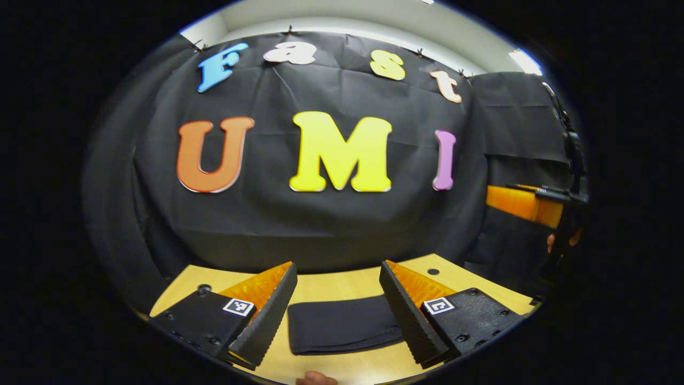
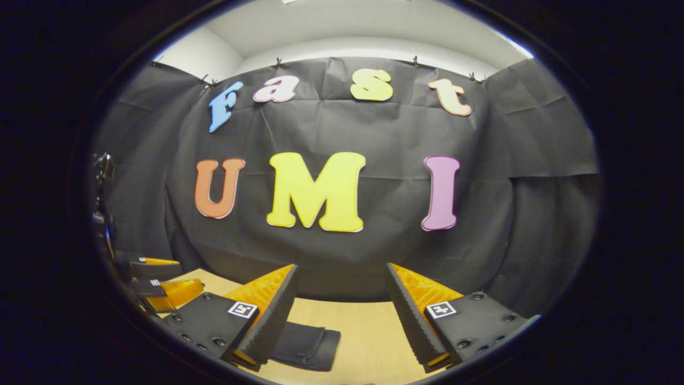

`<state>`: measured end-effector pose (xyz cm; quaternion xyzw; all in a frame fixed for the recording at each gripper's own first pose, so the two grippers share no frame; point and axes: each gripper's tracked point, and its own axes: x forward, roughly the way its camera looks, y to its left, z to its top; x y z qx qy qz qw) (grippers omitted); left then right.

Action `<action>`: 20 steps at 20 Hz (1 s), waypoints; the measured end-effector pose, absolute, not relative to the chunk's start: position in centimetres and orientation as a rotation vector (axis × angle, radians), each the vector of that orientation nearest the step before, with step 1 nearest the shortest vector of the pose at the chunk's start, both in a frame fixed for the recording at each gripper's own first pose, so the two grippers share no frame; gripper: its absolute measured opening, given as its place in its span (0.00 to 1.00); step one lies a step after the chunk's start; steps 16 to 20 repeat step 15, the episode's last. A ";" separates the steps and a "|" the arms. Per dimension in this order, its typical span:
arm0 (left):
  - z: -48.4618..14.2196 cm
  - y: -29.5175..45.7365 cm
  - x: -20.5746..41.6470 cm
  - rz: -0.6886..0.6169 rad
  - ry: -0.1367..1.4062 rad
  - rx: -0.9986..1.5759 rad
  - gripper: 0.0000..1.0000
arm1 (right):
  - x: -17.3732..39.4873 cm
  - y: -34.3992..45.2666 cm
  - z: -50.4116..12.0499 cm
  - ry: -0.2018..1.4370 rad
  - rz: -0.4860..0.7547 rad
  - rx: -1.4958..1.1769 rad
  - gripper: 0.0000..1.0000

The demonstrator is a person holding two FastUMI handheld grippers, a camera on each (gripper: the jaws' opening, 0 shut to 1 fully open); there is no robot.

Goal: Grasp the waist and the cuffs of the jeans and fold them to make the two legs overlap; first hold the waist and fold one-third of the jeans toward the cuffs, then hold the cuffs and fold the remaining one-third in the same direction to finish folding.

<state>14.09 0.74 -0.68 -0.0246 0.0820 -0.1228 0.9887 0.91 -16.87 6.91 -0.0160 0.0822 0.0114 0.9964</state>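
The jeans (image 1: pixel 342 324) are dark and lie folded into a flat, compact rectangle on the wooden table (image 1: pixel 331 286). In the left gripper view my left gripper (image 1: pixel 338 310) hangs open above them, a finger to each side and nothing between. In the right gripper view the jeans' right end (image 2: pixel 307 346), with layered folded edges, lies low at the left, partly behind one finger. My right gripper (image 2: pixel 342 315) is open over bare table to the right of the jeans. The right gripper (image 1: pixel 526 206) also shows at the far right of the left gripper view, and the left gripper (image 2: pixel 160 291) at the far left of the right gripper view.
The black cloth wall (image 1: pixel 331 224) stands close behind the table's far edge. Two round holes (image 1: pixel 433 271) sit in the tabletop near the back. A fingertip (image 1: pixel 316 378) peeks in at the bottom edge of the left gripper view.
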 end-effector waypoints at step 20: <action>1.4 4.4 9.5 -0.083 0.121 -0.037 1.00 | -0.8 -9.9 4.1 0.200 0.146 0.000 0.99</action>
